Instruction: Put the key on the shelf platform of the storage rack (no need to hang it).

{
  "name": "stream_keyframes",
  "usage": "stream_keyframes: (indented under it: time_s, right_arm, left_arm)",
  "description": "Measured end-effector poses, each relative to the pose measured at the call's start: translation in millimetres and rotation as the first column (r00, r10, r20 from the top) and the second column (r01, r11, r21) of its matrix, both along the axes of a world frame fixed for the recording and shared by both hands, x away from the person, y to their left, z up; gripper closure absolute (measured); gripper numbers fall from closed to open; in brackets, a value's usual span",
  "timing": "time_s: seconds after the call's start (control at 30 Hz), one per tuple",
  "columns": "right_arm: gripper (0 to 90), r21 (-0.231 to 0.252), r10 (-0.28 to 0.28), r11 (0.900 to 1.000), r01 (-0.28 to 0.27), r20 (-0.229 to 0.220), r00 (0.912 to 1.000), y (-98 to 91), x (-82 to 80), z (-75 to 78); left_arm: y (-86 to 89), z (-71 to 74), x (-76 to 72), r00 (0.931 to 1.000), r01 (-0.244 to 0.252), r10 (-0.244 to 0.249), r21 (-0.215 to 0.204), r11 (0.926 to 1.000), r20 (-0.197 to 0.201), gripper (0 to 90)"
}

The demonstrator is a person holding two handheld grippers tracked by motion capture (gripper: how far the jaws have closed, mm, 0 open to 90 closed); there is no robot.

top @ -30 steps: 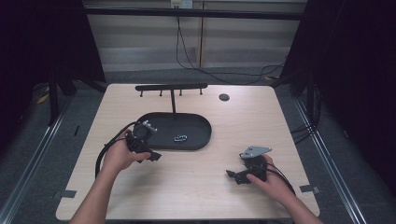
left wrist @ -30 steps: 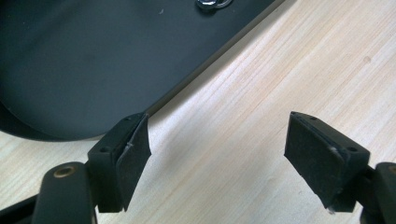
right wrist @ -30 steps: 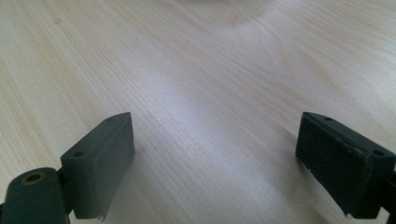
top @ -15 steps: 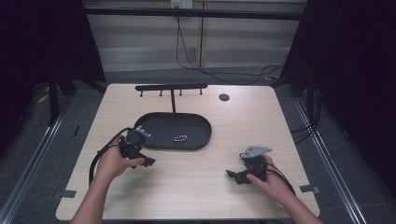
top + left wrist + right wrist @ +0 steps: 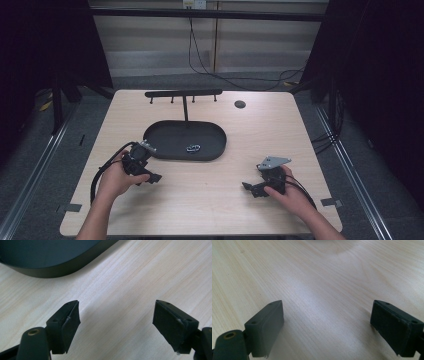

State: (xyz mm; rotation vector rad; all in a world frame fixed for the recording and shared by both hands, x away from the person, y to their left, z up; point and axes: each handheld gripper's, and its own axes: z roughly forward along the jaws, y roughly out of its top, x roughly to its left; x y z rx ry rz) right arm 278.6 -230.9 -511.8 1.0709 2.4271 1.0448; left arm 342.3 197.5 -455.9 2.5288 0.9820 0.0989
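Tray (image 5: 165, 145), black and oval, sits mid-bench (image 5: 210, 200) with a small metal piece (image 5: 193, 148) lying inside it, right of centre. Left gripper (image 5: 150, 178) stands just off the tray's left end, jaws wide and empty over bare wood. Right gripper (image 5: 251, 188), well apart from the tray, is likewise spread wide, holding nothing.

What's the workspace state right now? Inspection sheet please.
Surface: light wooden table, bare in front of both hands.
Job's things: black oval tray holding a small metallic piece; black hanger bar on a post rising from the tray's far side.
Clutter: small dark round disc near the far edge.
Grippers: left claw open, empty, beside the tray's rim; right claw open, empty, over bare wood.
Cables: black lead looping from the left claw; wall cables behind.
Surroundings: dark curtains, grey floor.
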Motion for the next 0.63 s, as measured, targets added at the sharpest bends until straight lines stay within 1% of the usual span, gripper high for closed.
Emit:
stream_keyframes:
  time_s: [0.1, 0.17, 0.2, 0.23, 0.3, 0.33, 0.4, 0.43, 0.57, 0.6, 0.63]
  right_arm:
    - [11.2, 0.000, 0.000, 1.0000, 0.000, 0.000, 1.0000, 0.0, 0.0, 0.0]
    - [11.2, 0.000, 0.000, 1.0000, 0.000, 0.000, 1.0000, 0.0, 0.0, 0.0]
    - [11.2, 0.000, 0.000, 1.0000, 0.000, 0.000, 1.0000, 0.0, 0.0, 0.0]
    - [11.2, 0.000, 0.000, 1.0000, 0.000, 0.000, 1.0000, 0.0, 0.0, 0.0]
    - [11.2, 0.000, 0.000, 1.0000, 0.000, 0.000, 1.0000, 0.0, 0.0, 0.0]
    - [11.1, 0.000, 0.000, 1.0000, 0.000, 0.000, 1.0000, 0.0, 0.0, 0.0]
    - [11.2, -0.001, -0.002, 1.0000, 0.002, 0.000, 1.0000, 0.0, -0.1, 0.0]
    - [11.2, -0.001, -0.001, 1.0000, 0.001, 0.001, 1.0000, 0.0, -0.1, 0.0]
    - [11.2, -0.001, -0.002, 1.0000, 0.002, 0.000, 1.0000, 0.1, -0.1, 0.0]
    - [11.2, -0.001, -0.002, 1.0000, 0.002, 0.001, 1.0000, 0.0, -0.1, 0.0]
    - [11.2, -0.001, -0.002, 1.0000, 0.002, 0.001, 1.0000, 0.0, -0.1, 0.0]
  left_arm:
    - [2.8, -1.5, -1.4, 1.0000, 0.005, -0.005, 0.004, 1.0000, 0.001, 21.5]
    - [4.5, -3.3, -2.8, 1.0000, -0.006, 0.006, 0.001, 1.0000, -0.005, 21.7]
    - [5.6, -4.1, -2.7, 1.0000, 0.002, -0.002, 0.004, 1.0000, -0.001, 21.7]
    - [5.6, -5.3, -3.9, 0.9999, -0.009, 0.008, -0.002, 1.0000, -0.010, 21.7]
    - [7.5, -6.3, -4.0, 1.0000, -0.002, 0.002, 0.003, 1.0000, -0.005, 21.8]
    - [7.7, -7.2, -4.6, 0.9999, -0.011, 0.011, -0.004, 0.9999, -0.011, 21.8]
    - [9.0, -7.8, -4.8, 1.0000, -0.008, 0.007, -0.002, 1.0000, -0.004, 21.9]
    - [9.5, -8.4, -5.2, 0.9999, -0.010, 0.010, -0.004, 0.9999, -0.011, 22.0]
    - [9.3, -9.0, -5.6, 0.9998, -0.015, 0.015, -0.003, 0.9999, -0.014, 22.5]
    - [8.9, -8.6, -5.1, 0.9999, -0.008, 0.008, -0.001, 1.0000, -0.009, 23.0]
    - [8.2, -7.9, -5.0, 0.9998, -0.015, 0.015, -0.002, 0.9999, -0.012, 23.3]
